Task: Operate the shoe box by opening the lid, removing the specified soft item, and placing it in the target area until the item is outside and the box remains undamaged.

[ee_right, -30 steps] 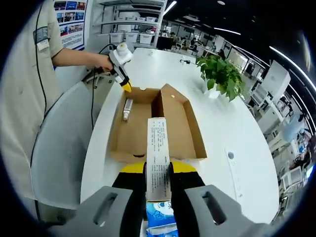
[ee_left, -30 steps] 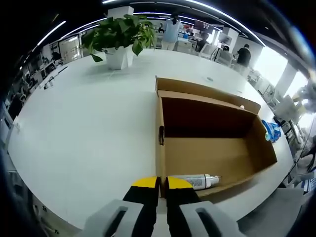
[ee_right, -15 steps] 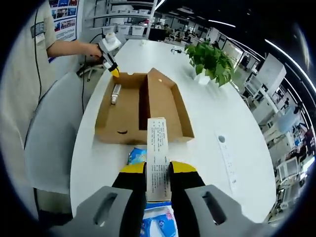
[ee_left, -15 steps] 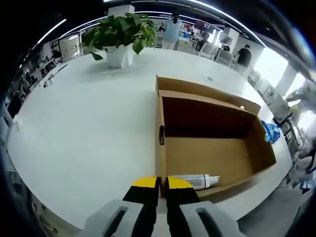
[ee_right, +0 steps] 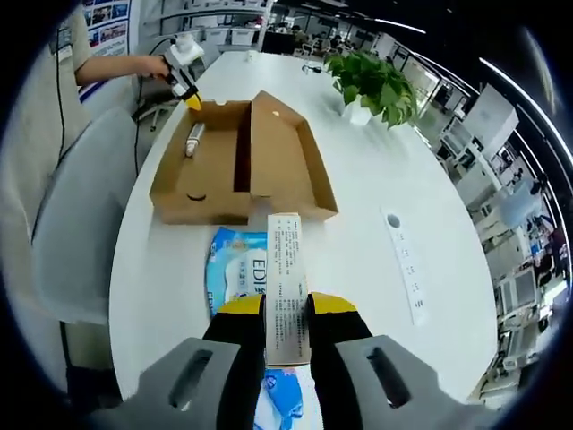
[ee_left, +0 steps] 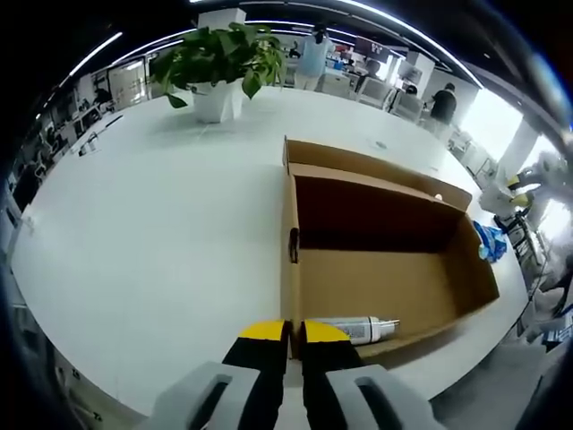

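Already the shoe box (ee_right: 242, 157) lies open and intact. Clamped on its near wall, the left gripper (ee_left: 294, 334) steadies it; the right gripper (ee_right: 286, 309) pinches the soft pack (ee_right: 235, 279) over bare table (ee_right: 376, 179), release remaining.

The left tool (ee_left: 293, 333) has its two yellow-tipped jaws drawn close together, a thin dark gap between them; they seem to pinch the near wall of the shoe box (ee_left: 394, 278), though the contact is hard to make out. In the right gripper view the same tool (ee_right: 191, 100) appears far off at the box corner, held by the person's hand (ee_right: 159, 67) on an outstretched forearm. The right tool (ee_right: 286, 309) is clamped on a white printed packet (ee_right: 286, 273) standing upright between its jaws, raised above the desk (ee_right: 376, 179).
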The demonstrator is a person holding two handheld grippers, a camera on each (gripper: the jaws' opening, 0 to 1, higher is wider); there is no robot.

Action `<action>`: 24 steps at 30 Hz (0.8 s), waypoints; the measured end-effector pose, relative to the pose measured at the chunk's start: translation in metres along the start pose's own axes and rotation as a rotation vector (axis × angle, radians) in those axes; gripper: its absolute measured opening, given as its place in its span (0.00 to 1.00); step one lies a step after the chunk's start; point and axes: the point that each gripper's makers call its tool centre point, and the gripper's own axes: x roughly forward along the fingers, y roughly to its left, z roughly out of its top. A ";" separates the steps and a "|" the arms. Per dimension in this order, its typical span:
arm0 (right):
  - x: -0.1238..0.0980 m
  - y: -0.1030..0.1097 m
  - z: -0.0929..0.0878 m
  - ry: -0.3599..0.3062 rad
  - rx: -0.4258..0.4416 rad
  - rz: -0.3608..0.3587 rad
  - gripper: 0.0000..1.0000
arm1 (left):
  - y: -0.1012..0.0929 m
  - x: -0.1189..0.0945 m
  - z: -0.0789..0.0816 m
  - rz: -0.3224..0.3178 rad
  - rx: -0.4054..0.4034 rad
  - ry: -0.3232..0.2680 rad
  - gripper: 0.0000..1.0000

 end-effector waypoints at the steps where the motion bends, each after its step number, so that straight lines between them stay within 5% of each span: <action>1: 0.000 -0.001 -0.002 0.004 0.002 0.000 0.15 | 0.000 0.000 0.000 0.000 0.000 0.000 0.04; 24: 0.017 -0.024 -0.063 0.140 0.018 -0.024 0.15 | -0.002 -0.002 -0.001 -0.004 -0.016 -0.009 0.04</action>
